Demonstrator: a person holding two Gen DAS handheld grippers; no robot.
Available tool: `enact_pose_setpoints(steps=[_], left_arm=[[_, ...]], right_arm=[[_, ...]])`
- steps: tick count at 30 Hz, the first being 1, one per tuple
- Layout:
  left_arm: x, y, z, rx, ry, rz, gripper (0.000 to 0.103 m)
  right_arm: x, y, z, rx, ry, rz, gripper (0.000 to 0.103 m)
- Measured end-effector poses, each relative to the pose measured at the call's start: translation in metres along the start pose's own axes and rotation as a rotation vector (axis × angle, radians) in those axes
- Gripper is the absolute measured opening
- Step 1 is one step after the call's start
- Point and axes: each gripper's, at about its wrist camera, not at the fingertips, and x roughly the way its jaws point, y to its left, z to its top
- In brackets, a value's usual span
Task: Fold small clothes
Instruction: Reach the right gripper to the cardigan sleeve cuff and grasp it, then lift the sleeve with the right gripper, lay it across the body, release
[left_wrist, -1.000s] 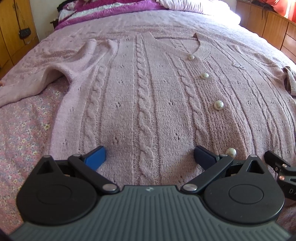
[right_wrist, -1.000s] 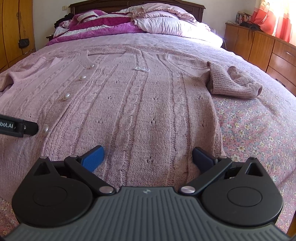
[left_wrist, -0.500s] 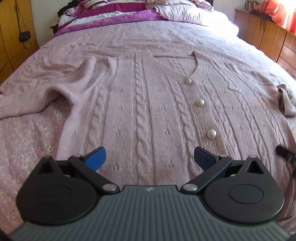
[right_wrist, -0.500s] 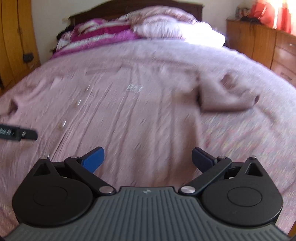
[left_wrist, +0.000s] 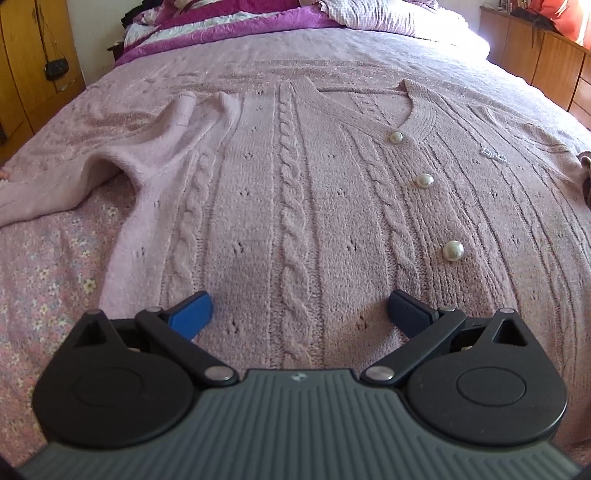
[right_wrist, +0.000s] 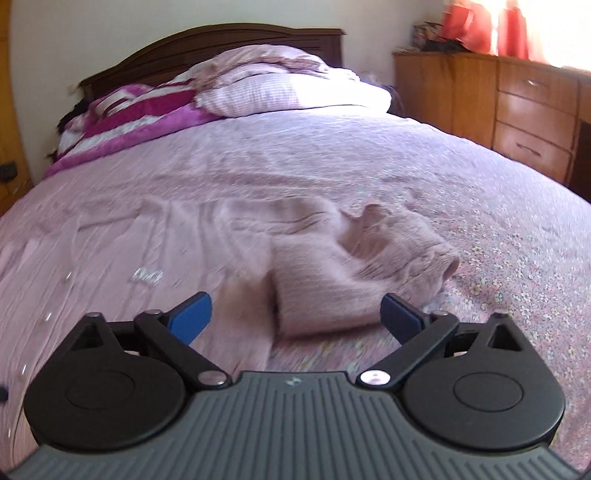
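A pink cable-knit cardigan (left_wrist: 295, 184) with pearl buttons (left_wrist: 453, 251) lies flat, front up, on the bed. Its left sleeve (left_wrist: 92, 177) trails off to the left. My left gripper (left_wrist: 299, 314) hovers open over the cardigan's lower body, nothing between its fingers. In the blurred right wrist view, the other sleeve (right_wrist: 351, 273) lies bunched and doubled over at the garment's right side. My right gripper (right_wrist: 295, 314) is just over it, jaws wide and closing. The sleeve's near end sits between the blue fingertips, and the pads do not press on it.
The flowered pink bedspread (right_wrist: 517, 258) shows bare to the right of the sleeve and at the left edge (left_wrist: 44, 266). Pillows and a magenta blanket (right_wrist: 288, 88) are piled at the headboard. A wooden dresser (right_wrist: 517, 110) stands to the right and a wardrobe (left_wrist: 29, 74) to the left.
My right gripper has swung right from the cardigan's body to the bunched sleeve, and it has left the left wrist view. The left gripper has hardly moved.
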Motion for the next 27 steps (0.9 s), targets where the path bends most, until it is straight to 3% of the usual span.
enact_pose_setpoints(steps=[8, 16, 19, 23, 27], left_arm=[[0.001, -0.002, -0.007, 0.017, -0.022, 0.001, 0.103], [-0.002, -0.002, -0.013, 0.021, -0.060, 0.002, 0.103], [-0.003, -0.005, -0.016, 0.023, -0.075, 0.015, 0.103], [-0.003, -0.005, -0.016, 0.019, -0.080, 0.017, 0.103], [-0.003, -0.007, -0.016, 0.014, -0.083, 0.029, 0.103]], right_arm=[[0.030, -0.014, 0.003, 0.039, 0.010, -0.036, 0.068], [0.038, -0.026, -0.009, 0.082, -0.016, 0.017, 0.064], [0.038, -0.030, -0.012, 0.105, -0.034, 0.018, 0.054], [0.036, -0.042, -0.014, 0.178, -0.044, 0.035, 0.034], [0.034, -0.051, -0.013, 0.218, -0.040, 0.068, 0.025]])
